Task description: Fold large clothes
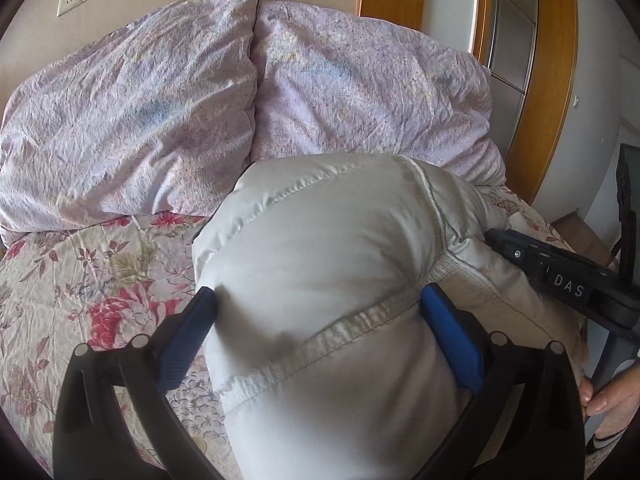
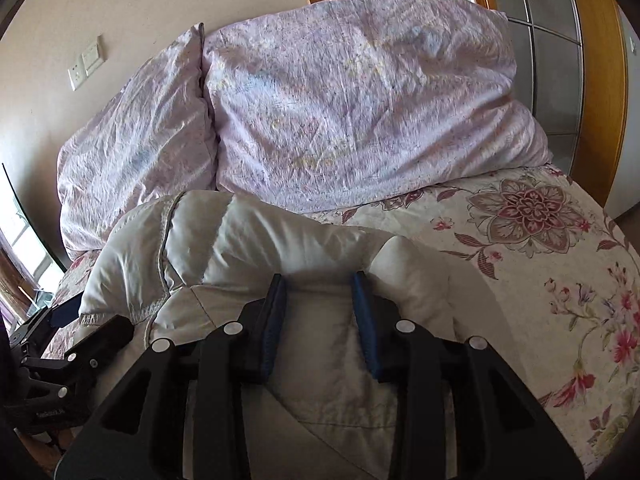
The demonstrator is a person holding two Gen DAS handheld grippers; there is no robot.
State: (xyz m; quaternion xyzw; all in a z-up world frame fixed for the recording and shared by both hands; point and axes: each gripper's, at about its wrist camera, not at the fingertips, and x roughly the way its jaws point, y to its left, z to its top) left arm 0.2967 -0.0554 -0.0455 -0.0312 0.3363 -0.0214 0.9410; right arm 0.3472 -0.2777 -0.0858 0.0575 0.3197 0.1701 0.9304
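One white puffy jacket (image 1: 320, 280), two lilac pillows (image 1: 128, 120), two grippers (image 1: 320, 320), one floral bedsheet (image 1: 80, 280)

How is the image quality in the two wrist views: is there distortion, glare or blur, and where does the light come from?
Left wrist view: strong fisheye bending, dark vignette corners, sharp focus; soft daylight gives a sheen on the white padded jacket between the left gripper fingers. Right wrist view: same curvature; the right gripper casts a shadow on the jacket, and a bright overexposed window sits at the left edge.
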